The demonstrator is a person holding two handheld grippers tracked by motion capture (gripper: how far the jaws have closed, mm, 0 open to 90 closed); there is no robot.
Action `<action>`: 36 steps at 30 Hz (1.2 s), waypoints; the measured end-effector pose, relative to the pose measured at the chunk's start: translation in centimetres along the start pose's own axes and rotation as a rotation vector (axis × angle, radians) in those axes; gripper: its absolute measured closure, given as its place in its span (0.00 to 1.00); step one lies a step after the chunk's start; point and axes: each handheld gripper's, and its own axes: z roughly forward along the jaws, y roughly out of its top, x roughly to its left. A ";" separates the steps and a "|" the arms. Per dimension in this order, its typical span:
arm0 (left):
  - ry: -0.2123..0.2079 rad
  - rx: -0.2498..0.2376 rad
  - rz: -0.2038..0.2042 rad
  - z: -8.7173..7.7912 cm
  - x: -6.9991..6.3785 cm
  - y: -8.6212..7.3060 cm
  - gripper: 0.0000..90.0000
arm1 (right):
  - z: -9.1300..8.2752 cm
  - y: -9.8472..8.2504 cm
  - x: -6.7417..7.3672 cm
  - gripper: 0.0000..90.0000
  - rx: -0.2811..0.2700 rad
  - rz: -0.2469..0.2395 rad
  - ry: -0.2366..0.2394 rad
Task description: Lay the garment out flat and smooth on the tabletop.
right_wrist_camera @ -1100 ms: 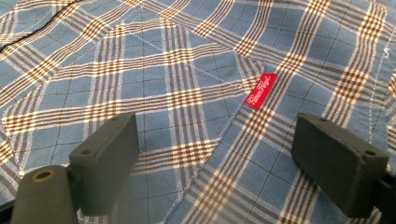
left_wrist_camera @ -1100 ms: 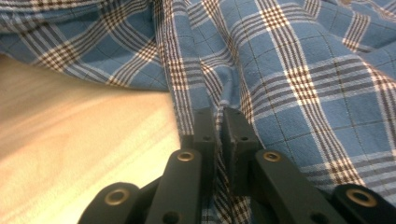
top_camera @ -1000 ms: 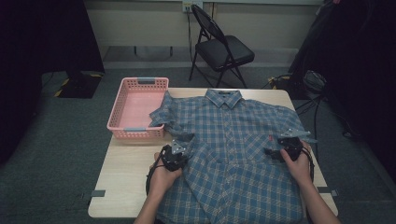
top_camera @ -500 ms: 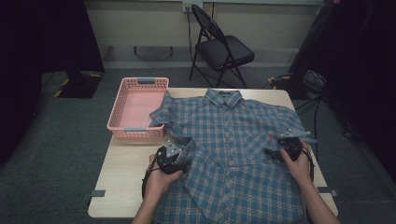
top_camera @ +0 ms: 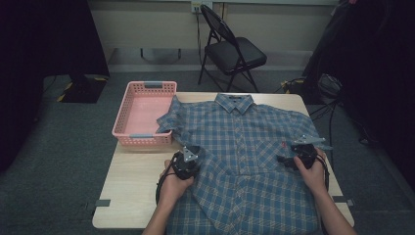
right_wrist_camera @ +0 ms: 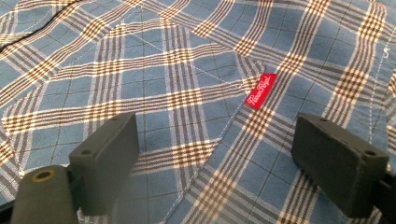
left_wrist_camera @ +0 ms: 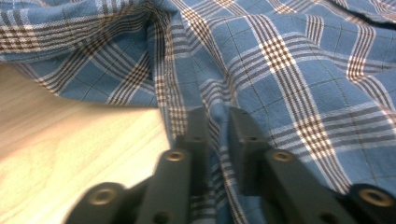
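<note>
You are facing a pale wall [top_camera: 147, 24] with a white power outlet [top_camera: 196, 6] near its top edge. 1 black folding chair [top_camera: 232, 51] stands on the grey carpet [top_camera: 58, 161] behind the light wooden table [top_camera: 127, 191]. Dark drapes [top_camera: 46, 39] hang at the left, dark equipment [top_camera: 372, 63] at the right. The light is dim.

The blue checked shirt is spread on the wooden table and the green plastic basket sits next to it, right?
Not quite: the plastic basket is pink, not green, as the high view shows. The blue checked shirt is indeed spread on the wooden table, with the basket next to it.
</note>
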 end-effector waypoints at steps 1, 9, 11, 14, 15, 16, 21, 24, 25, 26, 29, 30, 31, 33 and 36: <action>-0.009 -0.001 -0.002 -0.1 0.0 -0.1 0.92 | 0.0 0.0 0.0 0.15 0.000 0.000 0.000; -0.052 0.004 -0.021 -1.2 -0.2 -1.2 0.98 | 0.0 0.0 0.0 0.15 0.000 0.000 0.000; -0.065 -0.003 -0.036 -1.6 -0.1 -1.7 0.98 | 0.0 0.0 0.0 0.15 0.000 0.000 0.000; -0.074 0.002 -0.038 -2.2 -0.3 -2.3 0.98 | 0.0 0.0 0.0 0.15 0.000 0.000 0.000; -0.079 0.004 -0.042 -2.4 -0.3 -2.5 0.98 | 0.0 0.0 0.0 0.15 0.000 0.000 0.000; -0.081 0.001 -0.050 -2.5 -0.3 -2.7 0.98 | 0.0 0.0 0.0 0.15 0.000 0.000 0.000; -0.061 -0.024 -0.072 -3.0 -0.3 -3.2 0.82 | 0.0 0.0 0.0 0.16 0.000 0.000 0.000; -0.034 -0.074 -0.100 -3.2 0.1 -2.5 0.56 | 0.0 0.0 0.0 0.15 0.000 -0.001 0.000; -0.012 -0.090 -0.105 -3.2 0.3 -2.1 0.51 | 0.0 0.0 0.0 0.15 0.000 0.000 0.000; 0.005 -0.094 -0.104 -3.1 0.5 -1.8 0.49 | 0.0 0.0 0.0 0.15 0.000 -0.001 0.000; 0.029 -0.075 -0.092 -2.2 0.9 -1.1 0.49 | 0.0 0.0 0.0 0.15 0.000 0.000 0.001; 0.029 -0.063 -0.089 -1.7 1.0 -1.0 0.51 | 0.0 0.0 0.0 0.15 0.000 0.000 0.001; 0.029 -0.056 -0.090 -1.3 1.0 -0.9 0.52 | 0.0 0.0 0.0 0.15 0.000 0.000 0.001; 0.020 -0.025 -0.078 -0.4 0.8 -0.9 0.57 | 0.0 0.0 0.0 0.15 0.000 0.000 0.001; 0.031 -0.021 -0.050 -0.3 0.5 -0.7 0.66 | 0.0 0.0 0.0 0.15 0.000 0.000 0.001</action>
